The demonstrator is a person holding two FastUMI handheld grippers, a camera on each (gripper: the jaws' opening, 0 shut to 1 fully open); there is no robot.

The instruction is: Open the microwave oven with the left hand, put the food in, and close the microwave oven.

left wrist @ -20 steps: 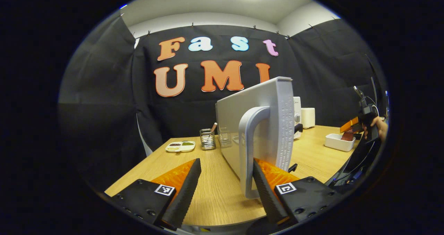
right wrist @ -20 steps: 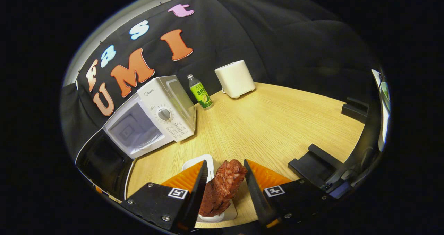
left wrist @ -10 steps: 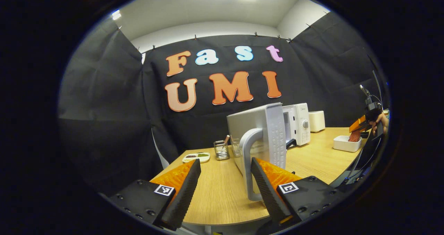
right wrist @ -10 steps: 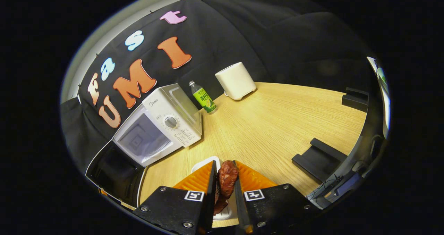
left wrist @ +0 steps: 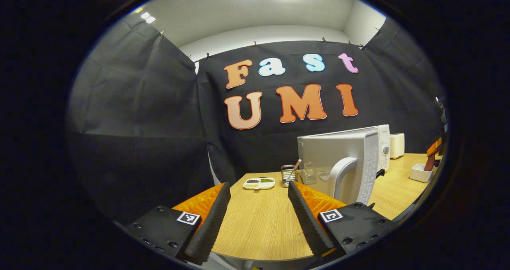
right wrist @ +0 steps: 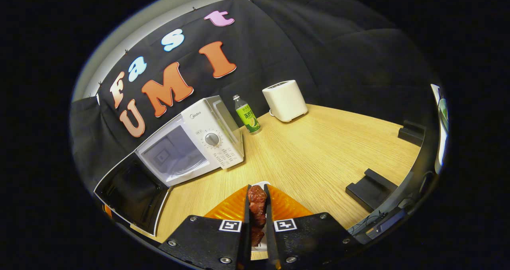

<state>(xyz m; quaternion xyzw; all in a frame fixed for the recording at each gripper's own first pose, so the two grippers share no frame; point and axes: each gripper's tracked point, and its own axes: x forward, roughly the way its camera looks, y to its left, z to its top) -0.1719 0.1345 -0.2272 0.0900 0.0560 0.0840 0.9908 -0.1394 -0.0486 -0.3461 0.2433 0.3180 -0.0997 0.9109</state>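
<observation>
Right gripper view: the right claw is seen clamped on a piece of meat, both fingers pressed against its sides, with the meat held upright between them above a white dish whose edge peeks out past the fingertips. Beyond, on the wooden surface, the microwave is seen with its door swung wide open to the left and the cavity exposed. A green-labelled bottle is stood just beside the microwave, and a white toaster is placed farther back. Two black holders are seen near the surface's right edge.

Left gripper view: the left claw is held apart, nothing between its fingers, above the near edge of the surface. The door's handle is seen just to the right of the right finger, not touched. A divided snack plate and a wire cup are set farther back.
</observation>
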